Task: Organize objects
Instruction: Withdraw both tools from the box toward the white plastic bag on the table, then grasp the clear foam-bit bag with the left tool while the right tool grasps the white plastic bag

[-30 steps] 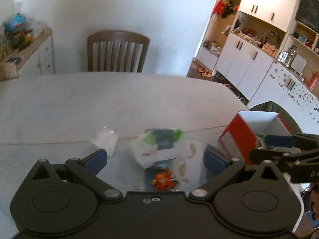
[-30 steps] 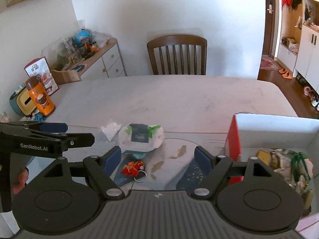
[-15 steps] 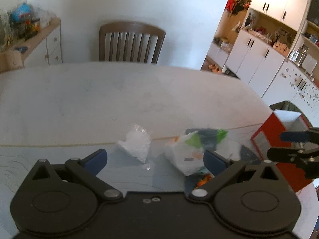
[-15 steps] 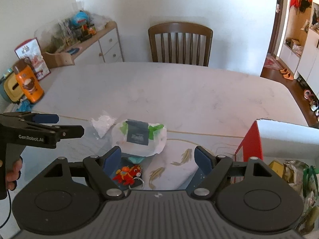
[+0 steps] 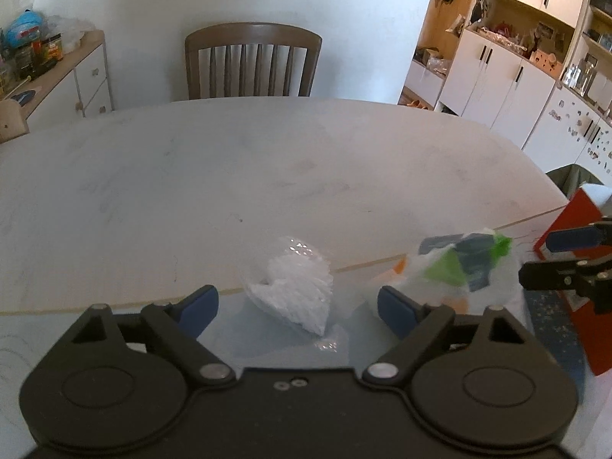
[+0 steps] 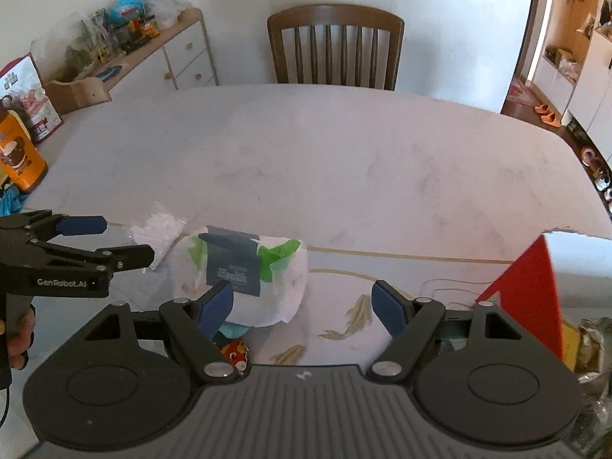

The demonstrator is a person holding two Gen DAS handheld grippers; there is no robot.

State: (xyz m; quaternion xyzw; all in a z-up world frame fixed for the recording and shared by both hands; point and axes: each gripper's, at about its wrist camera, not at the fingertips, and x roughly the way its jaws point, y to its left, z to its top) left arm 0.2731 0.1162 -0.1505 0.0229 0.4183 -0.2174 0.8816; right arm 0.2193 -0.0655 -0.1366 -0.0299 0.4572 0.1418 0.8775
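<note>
While both claws hang spread w/ nothing pinched, left gripper [image 5: 296, 306] frames clear packet [image 5: 294, 292] btwn its fingers, prob. next pick; right gripper [image 6: 304, 306] waits behind wipes pack [image 6: 244, 279], box [image 6: 535, 287] to its right.

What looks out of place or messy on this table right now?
Loose items lie scattered on the near table: a clear bag of white stuff, a crumpled white and green packet and a small orange toy half under it, all outside the red box. Nothing looks spilled.
</note>
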